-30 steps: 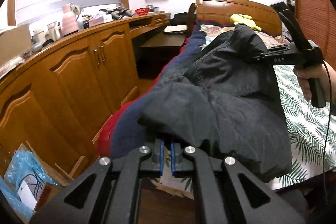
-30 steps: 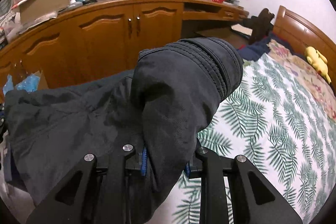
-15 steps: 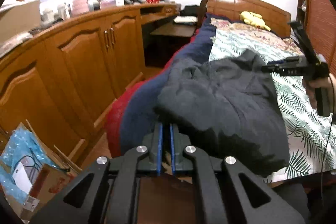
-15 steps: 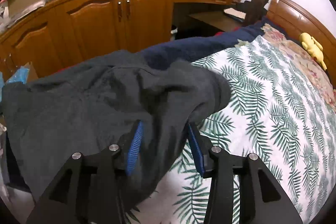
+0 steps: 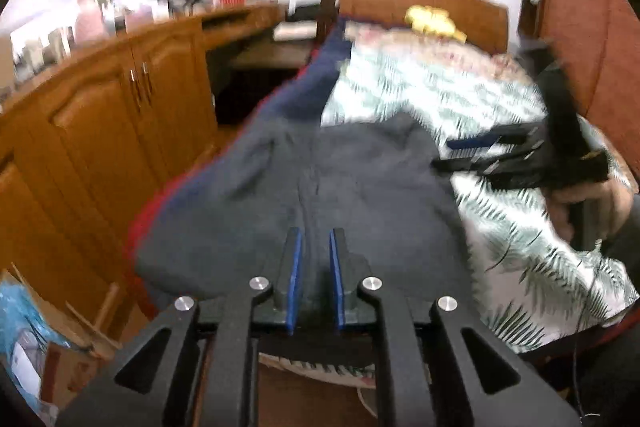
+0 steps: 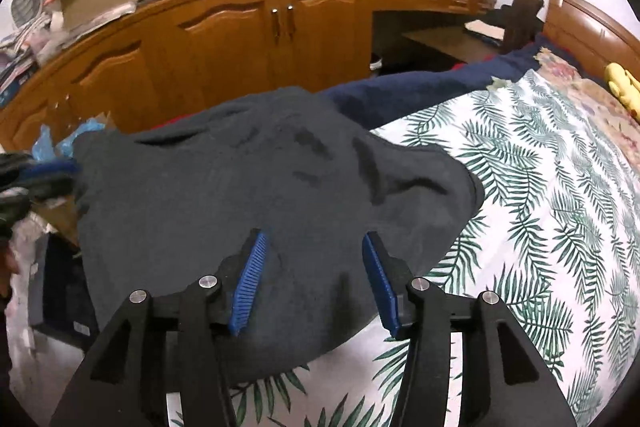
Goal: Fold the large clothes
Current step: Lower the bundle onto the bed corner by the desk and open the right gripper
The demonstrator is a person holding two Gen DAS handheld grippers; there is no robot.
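The left claw [image 5: 316, 247], black with blue ribbed pads, points forward and down, its two fingers [image 5: 294, 267] standing a narrow gap apart. Its jaws have just been opening, and dark cloth shows in the slot between the pads without being clearly pinched. The right claw [image 6: 316, 251], of the same black build with blue pads, also tilts downward; its jaws have just been opening too and now stand well apart, the pads clear of the cloth beneath them. In the left wrist view, the right claw [image 5: 480, 147] appears from the side, blurred, with the person's bare right hand [image 5: 588, 199] wrapped around its handle.
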